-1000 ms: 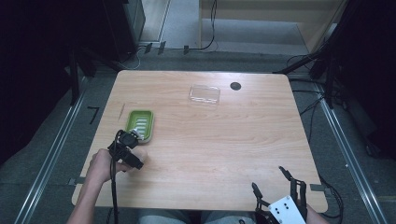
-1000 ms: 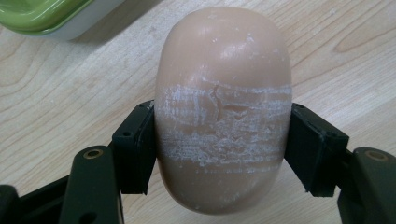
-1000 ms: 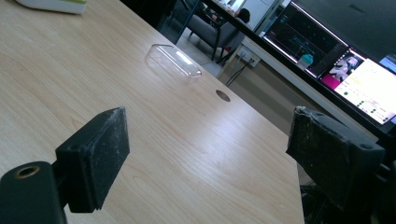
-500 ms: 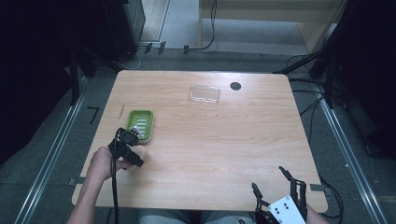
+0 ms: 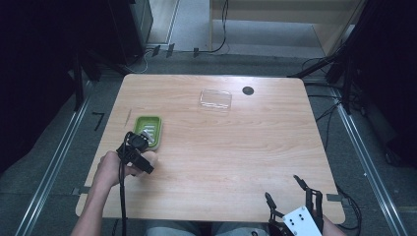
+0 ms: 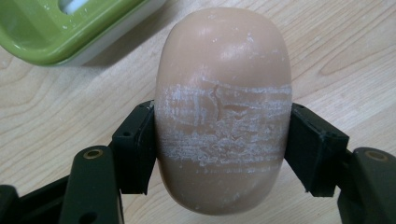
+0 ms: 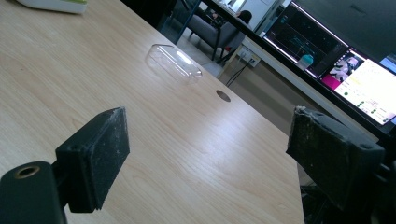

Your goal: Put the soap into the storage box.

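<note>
Your left tool [image 6: 219, 154] is clamped across the short width of the tan soap bar [image 6: 223, 107], whose long axis runs straight out ahead of the jaws. The green soap dish [image 5: 148, 130] sits on the bench [image 5: 236, 147] just beyond the bar's far end and a little to one side, so the likely move is a short carry forward. Your right tool [image 5: 292, 199] hangs wide open and empty at the near edge, well apart from the dish and the clear lid [image 5: 216, 99].

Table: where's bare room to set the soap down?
Bare wood between the green dish and the right gripper, below the clear lid. It is crowded only at the left, where the left gripper holds the soap beside the dish.
</note>
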